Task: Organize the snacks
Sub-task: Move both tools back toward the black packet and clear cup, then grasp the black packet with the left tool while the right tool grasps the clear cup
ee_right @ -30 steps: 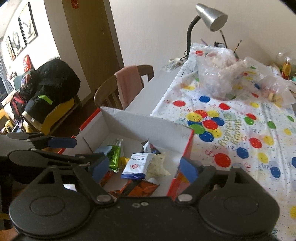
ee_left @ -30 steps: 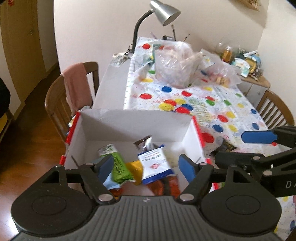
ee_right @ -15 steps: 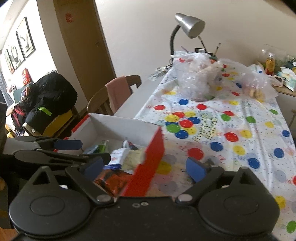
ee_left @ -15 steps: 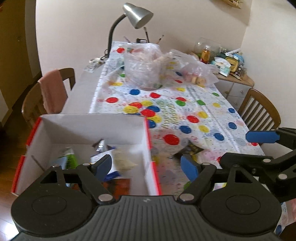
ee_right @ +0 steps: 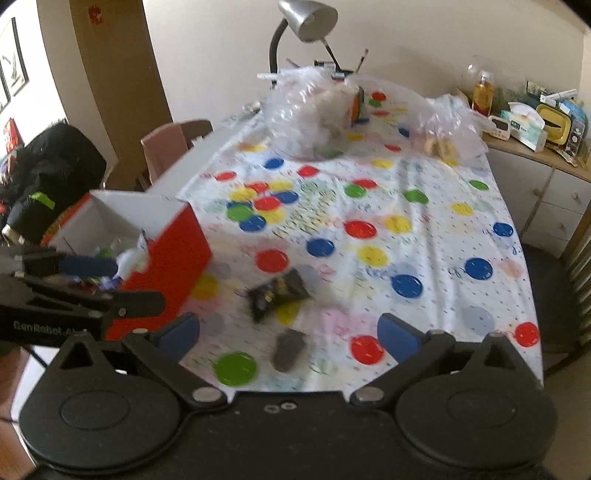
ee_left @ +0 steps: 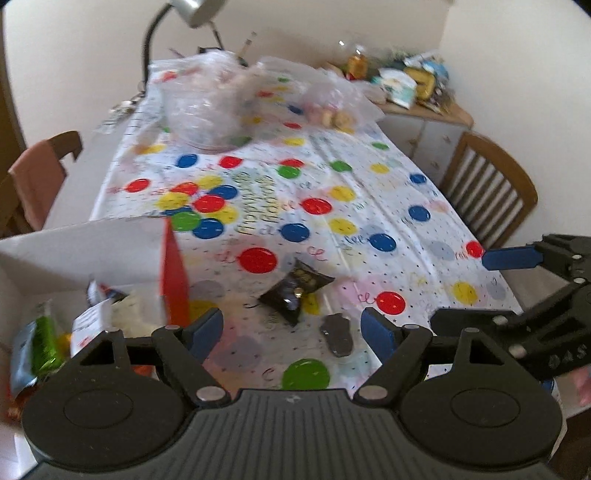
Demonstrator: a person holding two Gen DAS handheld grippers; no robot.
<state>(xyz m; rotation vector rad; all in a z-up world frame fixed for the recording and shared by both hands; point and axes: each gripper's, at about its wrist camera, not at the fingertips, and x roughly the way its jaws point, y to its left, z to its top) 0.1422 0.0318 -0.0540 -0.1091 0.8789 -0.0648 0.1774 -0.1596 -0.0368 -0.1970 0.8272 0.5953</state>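
Left tool [ee_left: 291,330] wide, empty; right tool [ee_right: 290,332] opening, empty; black snack packet [ee_left: 295,290] on tablecloth [ee_left: 369,206] beside red box [ee_right: 166,258].

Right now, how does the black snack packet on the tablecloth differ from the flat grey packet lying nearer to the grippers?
The black snack packet is dark with golden print; the flat grey packet is plain grey. The black snack packet looks puffed and crumpled, the flat grey packet thin and smooth. The black snack packet lies closer to the red and white box. Both lie loose on the dotted tablecloth, outside the box, untouched.

Cream walls [ee_right: 424,33], wooden chair [ee_left: 491,184], desk lamp [ee_right: 308,16], sideboard [ee_right: 546,184].
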